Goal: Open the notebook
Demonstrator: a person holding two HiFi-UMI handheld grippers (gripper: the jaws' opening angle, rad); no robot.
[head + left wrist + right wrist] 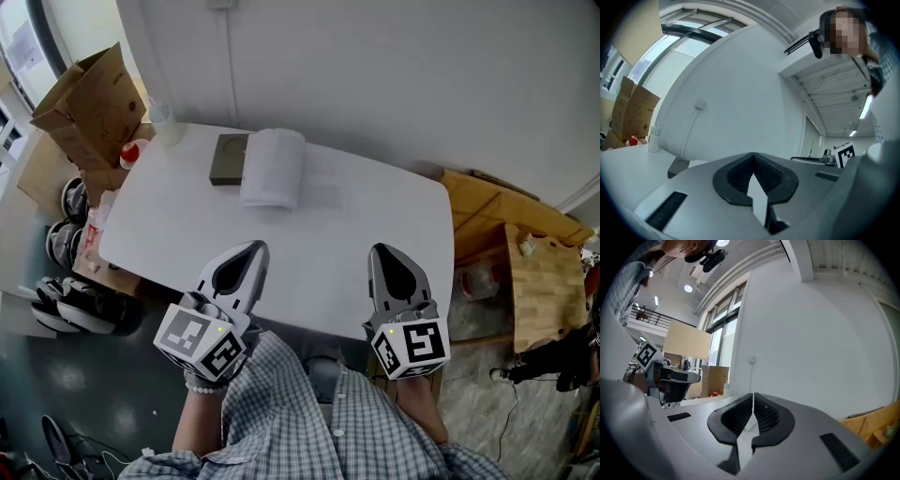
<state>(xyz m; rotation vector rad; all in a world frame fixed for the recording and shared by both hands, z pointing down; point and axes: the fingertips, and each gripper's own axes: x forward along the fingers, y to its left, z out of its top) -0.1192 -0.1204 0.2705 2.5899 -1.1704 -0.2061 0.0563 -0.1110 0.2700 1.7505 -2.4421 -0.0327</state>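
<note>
The notebook point(228, 159) lies at the far side of the white table point(356, 234). Its dark grey-brown cover is flat, and a white, curved block of pages point(273, 167) overlaps the cover's right edge. In the left gripper view the dark cover point(677, 166) shows low and far ahead. My left gripper point(251, 247) and right gripper point(379, 249) hover side by side over the table's near edge, far short of the notebook. Both point toward the wall. The left gripper point(753, 155) and the right gripper point(753, 394) each have their jaws together with nothing between them.
An open cardboard box point(89, 103) stands past the table's left end, with a clear bottle point(161, 117) and a red-topped item point(132, 150) at that corner. Wooden boards point(525, 253) lie on the floor at right, helmets point(67, 242) at left. A white wall backs the table.
</note>
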